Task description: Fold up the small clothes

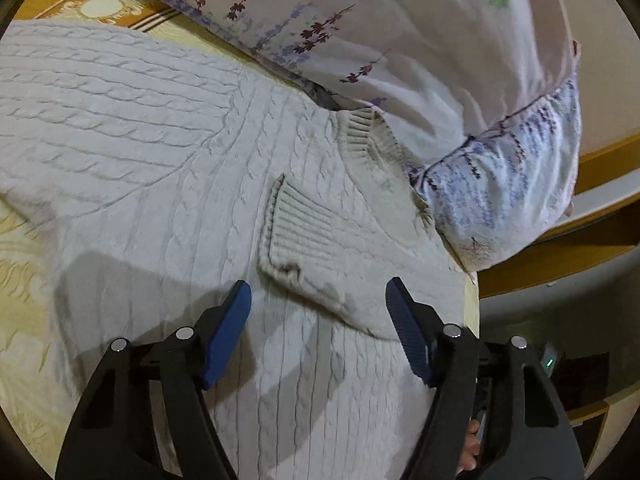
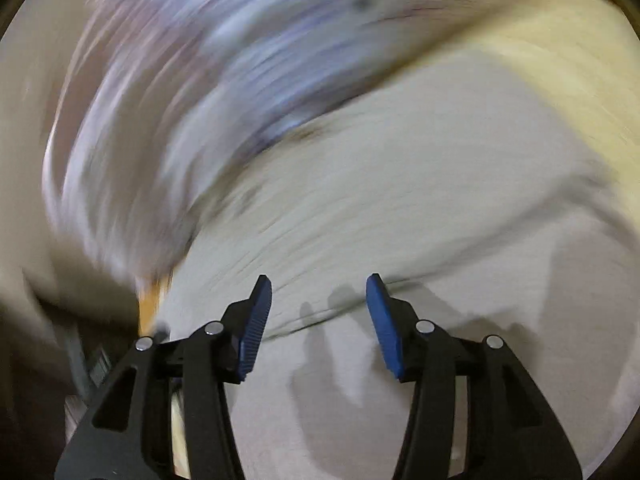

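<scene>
Both grippers, left gripper (image 1: 318, 300) and right gripper (image 2: 319, 300), spread, empty over cable-knit sweater (image 1: 160, 152); sleeve cuff (image 1: 296, 232) folded in; next likely grip near hem.

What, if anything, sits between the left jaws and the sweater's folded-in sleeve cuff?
Nothing visible does. The left gripper hangs open just above the sweater, with the sleeve cuff straight ahead of it. The floral pillow covers only the collar beyond the cuff.

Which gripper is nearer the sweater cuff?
Left. The left gripper hangs open just short of the cuff on the sweater. The right gripper is open over blurred knit; no cuff visible.
</scene>
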`<state>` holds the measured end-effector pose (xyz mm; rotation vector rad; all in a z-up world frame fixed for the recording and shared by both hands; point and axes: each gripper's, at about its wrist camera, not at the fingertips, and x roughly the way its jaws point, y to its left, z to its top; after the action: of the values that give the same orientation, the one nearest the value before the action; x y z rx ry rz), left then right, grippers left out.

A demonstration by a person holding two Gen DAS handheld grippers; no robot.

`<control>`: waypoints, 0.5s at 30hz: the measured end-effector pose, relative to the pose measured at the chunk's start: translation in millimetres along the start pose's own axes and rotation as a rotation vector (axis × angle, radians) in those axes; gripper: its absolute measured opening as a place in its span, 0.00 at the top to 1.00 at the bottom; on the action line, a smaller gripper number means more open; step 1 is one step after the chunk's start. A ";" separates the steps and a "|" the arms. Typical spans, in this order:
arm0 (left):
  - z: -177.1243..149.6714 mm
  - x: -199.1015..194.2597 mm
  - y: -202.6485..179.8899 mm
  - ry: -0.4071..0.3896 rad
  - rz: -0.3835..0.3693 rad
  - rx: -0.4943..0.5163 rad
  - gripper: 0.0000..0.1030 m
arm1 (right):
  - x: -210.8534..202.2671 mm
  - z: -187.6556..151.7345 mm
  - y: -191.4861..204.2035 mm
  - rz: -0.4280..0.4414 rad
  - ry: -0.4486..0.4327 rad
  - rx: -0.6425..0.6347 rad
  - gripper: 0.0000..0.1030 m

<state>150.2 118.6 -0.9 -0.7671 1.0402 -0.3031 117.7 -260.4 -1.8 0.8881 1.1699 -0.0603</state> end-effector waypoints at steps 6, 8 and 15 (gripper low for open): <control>10.6 9.6 -4.0 -0.008 0.027 0.018 0.39 | -23.6 39.6 -65.0 0.041 -0.104 0.249 0.60; 15.3 14.3 -5.8 -0.008 0.027 0.023 0.47 | -22.0 45.7 -71.9 0.044 -0.108 0.264 0.70; 36.1 26.2 -17.0 -0.018 0.047 0.110 0.93 | -23.2 33.5 -60.8 0.067 -0.139 0.205 0.92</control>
<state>196.2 107.1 3.7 -0.6441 1.0146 -0.3103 104.8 -331.3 -14.2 1.0858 1.0153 -0.1877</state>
